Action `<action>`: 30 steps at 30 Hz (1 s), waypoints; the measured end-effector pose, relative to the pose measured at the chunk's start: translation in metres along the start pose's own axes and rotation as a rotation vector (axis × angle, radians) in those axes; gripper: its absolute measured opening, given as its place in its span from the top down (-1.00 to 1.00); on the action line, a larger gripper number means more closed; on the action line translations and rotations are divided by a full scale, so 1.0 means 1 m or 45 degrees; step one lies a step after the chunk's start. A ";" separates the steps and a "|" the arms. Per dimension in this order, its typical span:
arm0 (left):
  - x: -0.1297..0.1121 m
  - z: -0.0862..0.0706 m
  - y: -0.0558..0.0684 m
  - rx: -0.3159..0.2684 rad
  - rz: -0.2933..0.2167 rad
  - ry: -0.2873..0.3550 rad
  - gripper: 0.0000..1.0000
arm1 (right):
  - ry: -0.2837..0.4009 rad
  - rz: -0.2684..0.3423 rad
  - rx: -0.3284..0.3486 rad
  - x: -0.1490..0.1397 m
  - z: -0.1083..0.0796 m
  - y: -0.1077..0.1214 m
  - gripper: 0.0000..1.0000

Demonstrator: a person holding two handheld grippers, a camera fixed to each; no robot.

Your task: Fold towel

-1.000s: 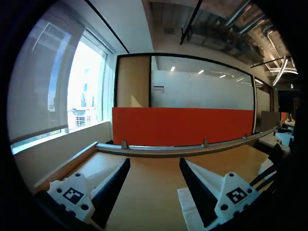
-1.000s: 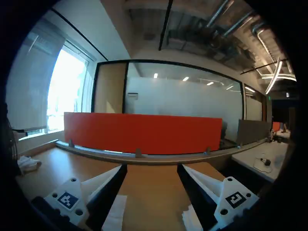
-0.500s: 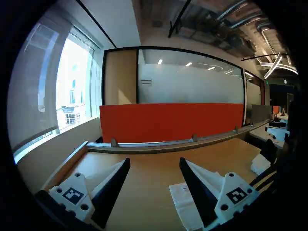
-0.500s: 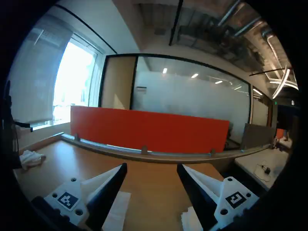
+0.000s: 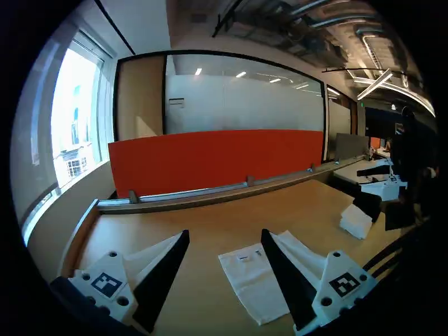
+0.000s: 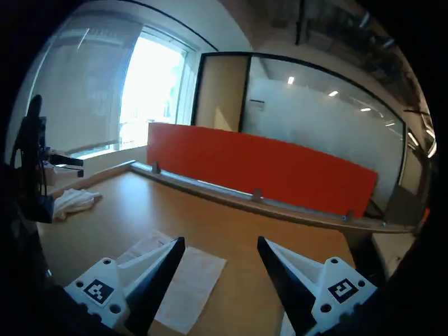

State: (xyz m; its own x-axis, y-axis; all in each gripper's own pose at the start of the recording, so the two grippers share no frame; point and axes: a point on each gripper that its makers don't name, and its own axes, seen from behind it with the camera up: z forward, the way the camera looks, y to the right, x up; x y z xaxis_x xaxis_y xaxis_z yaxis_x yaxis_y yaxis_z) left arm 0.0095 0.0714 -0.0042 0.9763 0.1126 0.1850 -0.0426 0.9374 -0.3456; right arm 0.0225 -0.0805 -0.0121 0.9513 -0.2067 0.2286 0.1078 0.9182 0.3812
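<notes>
Left claw (image 5: pixel 224 232) and right claw (image 6: pixel 219 239): both have tipped downward and swung aside since a second ago, bringing far more of the towel (image 5: pixel 252 280) into sight.
Towel: spread flat in one layer on the surface (image 5: pixel 224 215), toward its near edge (a small tag shows at the far end).
Progress: no fold made yet, by my reading; grasping an edge and every fold remain.
Pose: both hover above the surface, angled slightly down, fingers wide apart and empty, the towel (image 6: pixel 187 280) just below them.
</notes>
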 end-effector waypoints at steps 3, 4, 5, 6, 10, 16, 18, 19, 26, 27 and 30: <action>-0.007 0.001 0.006 -0.031 0.016 -0.025 -0.90 | -0.028 -0.017 0.039 -0.006 0.002 -0.006 -1.00; -0.010 0.002 0.008 -0.040 0.021 -0.034 -0.90 | -0.036 -0.023 0.047 -0.008 0.002 -0.007 -1.00; -0.013 0.002 0.009 -0.047 0.025 -0.042 -0.90 | -0.044 -0.028 0.053 -0.010 0.002 -0.008 -1.00; -0.016 0.003 0.011 -0.053 0.029 -0.050 -0.90 | -0.050 -0.031 0.058 -0.011 0.003 -0.009 -1.00; -0.027 0.006 0.017 -0.078 0.042 -0.081 -0.90 | -0.080 -0.038 0.079 -0.020 0.003 -0.012 -1.00; -0.047 0.010 0.026 -0.119 0.056 -0.128 -0.90 | -0.125 -0.037 0.116 -0.035 0.004 -0.017 -1.00; -0.055 0.011 0.029 -0.131 0.060 -0.146 -0.90 | -0.144 -0.036 0.130 -0.042 0.004 -0.019 -1.00; -0.058 0.012 0.030 -0.136 0.062 -0.154 -0.90 | -0.152 -0.036 0.137 -0.046 0.005 -0.021 -1.00; -0.089 0.016 0.040 -0.169 0.066 -0.215 -0.90 | -0.191 -0.051 0.163 -0.076 0.007 -0.028 -1.00; -0.093 0.017 0.041 -0.171 0.068 -0.225 -0.90 | -0.197 -0.056 0.166 -0.081 0.008 -0.029 -1.00; -0.109 0.018 0.044 -0.177 0.074 -0.259 -0.90 | -0.221 -0.071 0.177 -0.096 0.009 -0.033 -1.00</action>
State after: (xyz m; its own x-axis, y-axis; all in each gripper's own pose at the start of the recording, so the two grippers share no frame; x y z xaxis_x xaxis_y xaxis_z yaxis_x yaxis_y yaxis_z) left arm -0.1029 0.1064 -0.0232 0.9096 0.2423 0.3374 -0.0544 0.8748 -0.4815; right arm -0.0754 -0.0942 -0.0388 0.8800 -0.3215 0.3498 0.1064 0.8510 0.5143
